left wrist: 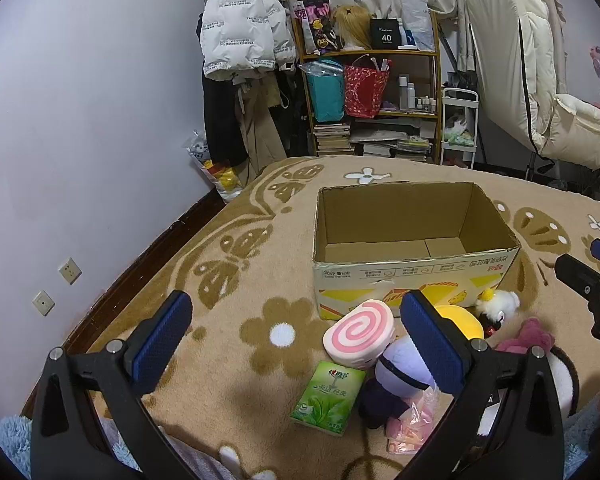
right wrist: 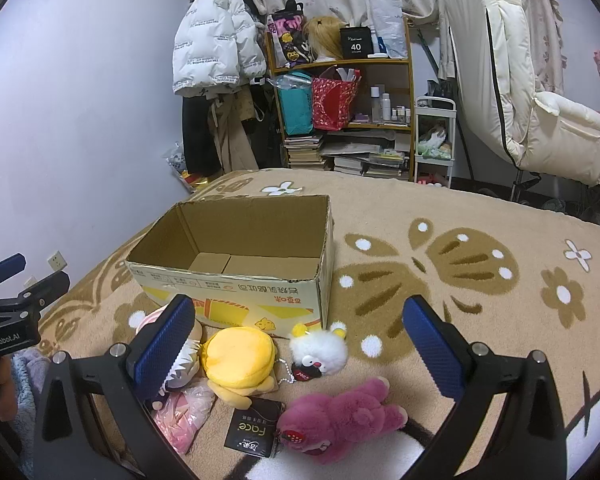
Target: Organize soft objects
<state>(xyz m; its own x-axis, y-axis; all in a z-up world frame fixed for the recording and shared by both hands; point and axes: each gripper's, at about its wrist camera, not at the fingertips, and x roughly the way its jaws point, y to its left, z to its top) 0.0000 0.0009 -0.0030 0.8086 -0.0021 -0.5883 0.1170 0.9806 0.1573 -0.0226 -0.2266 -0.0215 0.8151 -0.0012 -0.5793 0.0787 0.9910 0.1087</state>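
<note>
Both hand-held grippers [left wrist: 296, 344] [right wrist: 300, 344] wide, empty; cardboard box [right wrist: 236, 292] empty. Next: grab pink bear [right wrist: 340, 420], drop in box.

2 wrist fisheyes, side by side above a patterned blanket, facing the far shelf.

The left wrist view looks from the left, the cardboard box [left wrist: 414, 246] ahead and slightly right, the soft toys close under its right finger. The right wrist view looks from the right, the box ahead-left, the toys near its left finger. Both share the box, yellow plush [right wrist: 238, 356], shelf [right wrist: 342, 100] and blanket [left wrist: 228, 264]; each glimpses the other gripper at its edge.
</note>
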